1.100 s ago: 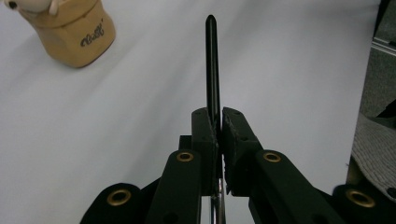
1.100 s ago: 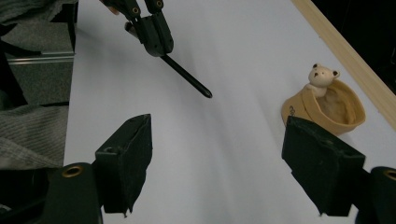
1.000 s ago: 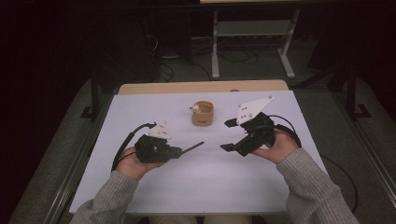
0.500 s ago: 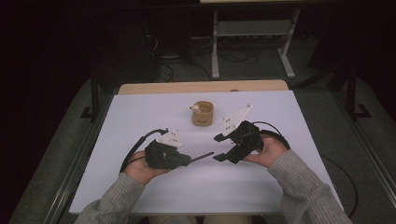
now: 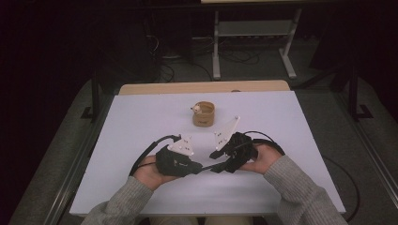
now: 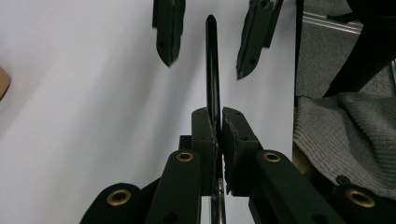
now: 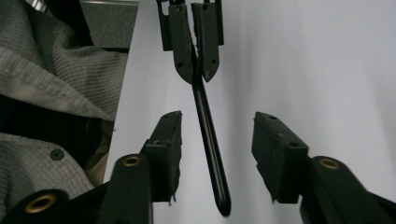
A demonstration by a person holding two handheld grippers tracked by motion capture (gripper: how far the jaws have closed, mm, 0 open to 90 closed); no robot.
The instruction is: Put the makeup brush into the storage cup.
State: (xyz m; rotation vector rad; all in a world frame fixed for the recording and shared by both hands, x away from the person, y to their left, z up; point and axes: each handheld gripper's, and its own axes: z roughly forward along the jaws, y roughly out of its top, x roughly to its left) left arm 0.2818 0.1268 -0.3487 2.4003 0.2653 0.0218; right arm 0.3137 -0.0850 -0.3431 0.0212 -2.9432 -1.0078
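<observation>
My left gripper (image 5: 199, 167) is shut on a thin black stick (image 5: 205, 167) and holds it level above the white table (image 5: 291, 117), tip toward the right hand. In the left gripper view the jaws (image 6: 218, 126) pinch the stick (image 6: 212, 70) near its base. My right gripper (image 5: 214, 161) faces it from the right. In the right gripper view its jaws (image 7: 219, 135) stand on either side of the stick's free end (image 7: 212, 163) with gaps on both sides. They have just been closing, and the pads do not touch the stick.
A small tan cup (image 5: 203, 114) with a pale bit at its rim stands at the table's middle, beyond both grippers. A wooden strip (image 5: 202, 87) runs along the far edge. A metal frame (image 5: 253, 33) stands on the floor behind. Grey sleeves (image 5: 300, 187) enter from the near edge.
Both hands have come together near the table's middle front. The right gripper has sunk and moved left, and its jaws have narrowed around the tip of the stick.
</observation>
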